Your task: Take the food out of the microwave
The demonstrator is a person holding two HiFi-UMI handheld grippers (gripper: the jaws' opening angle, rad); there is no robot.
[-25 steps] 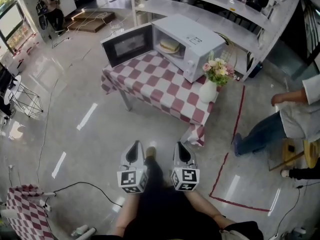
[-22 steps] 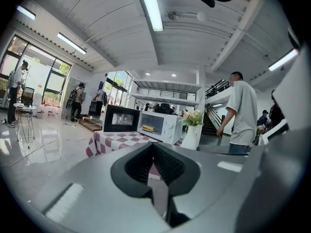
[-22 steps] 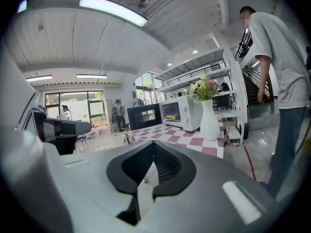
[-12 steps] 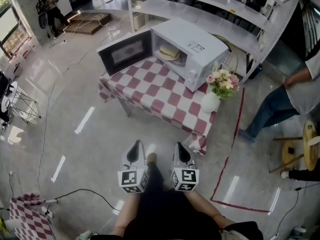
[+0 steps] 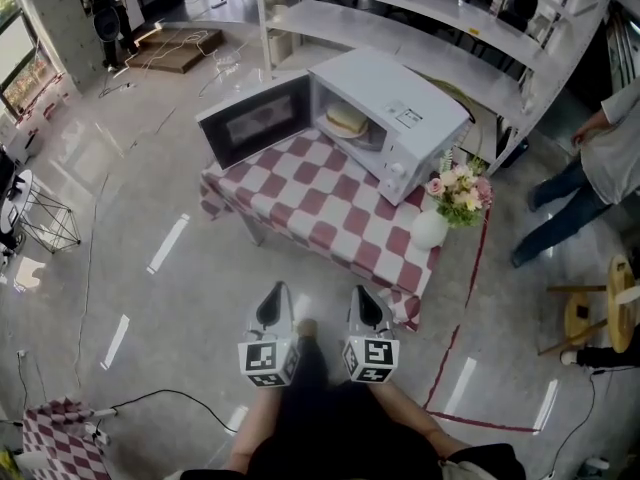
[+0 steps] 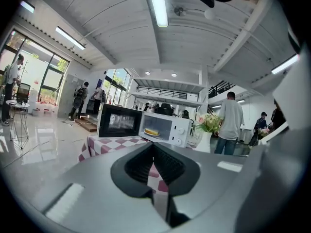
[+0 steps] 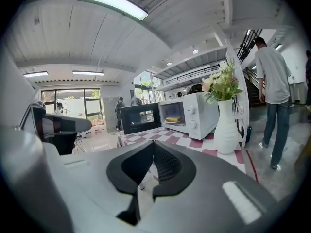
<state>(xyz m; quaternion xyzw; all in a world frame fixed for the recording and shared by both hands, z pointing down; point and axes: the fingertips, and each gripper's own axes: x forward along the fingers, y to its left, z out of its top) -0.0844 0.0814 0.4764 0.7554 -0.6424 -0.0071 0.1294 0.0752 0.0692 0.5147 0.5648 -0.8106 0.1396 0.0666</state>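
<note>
A white microwave [image 5: 405,118] stands on a table with a red-and-white checked cloth [image 5: 320,203], its door [image 5: 255,120] swung open to the left. Inside lies the food [image 5: 347,120], a yellowish slab on a plate. My left gripper [image 5: 274,293] and right gripper [image 5: 361,295] are side by side over the floor, short of the table's near edge. Both are shut and hold nothing. The left gripper [image 6: 153,147] points at the microwave [image 6: 167,127] and food [image 6: 151,131]. Past the right gripper [image 7: 151,147] I see the microwave [image 7: 192,114] and food [image 7: 174,120].
A white vase of flowers [image 5: 450,203] stands on the table's right corner by the microwave. Red tape [image 5: 465,298] lines the floor on the right. A person [image 5: 600,168] stands at the right near a yellow stool [image 5: 600,308]. White shelving [image 5: 420,18] runs behind the table.
The table and microwave have drawn closer and lower in the head view. The person at the right has risen and stepped away. Both grippers stay shut.
</note>
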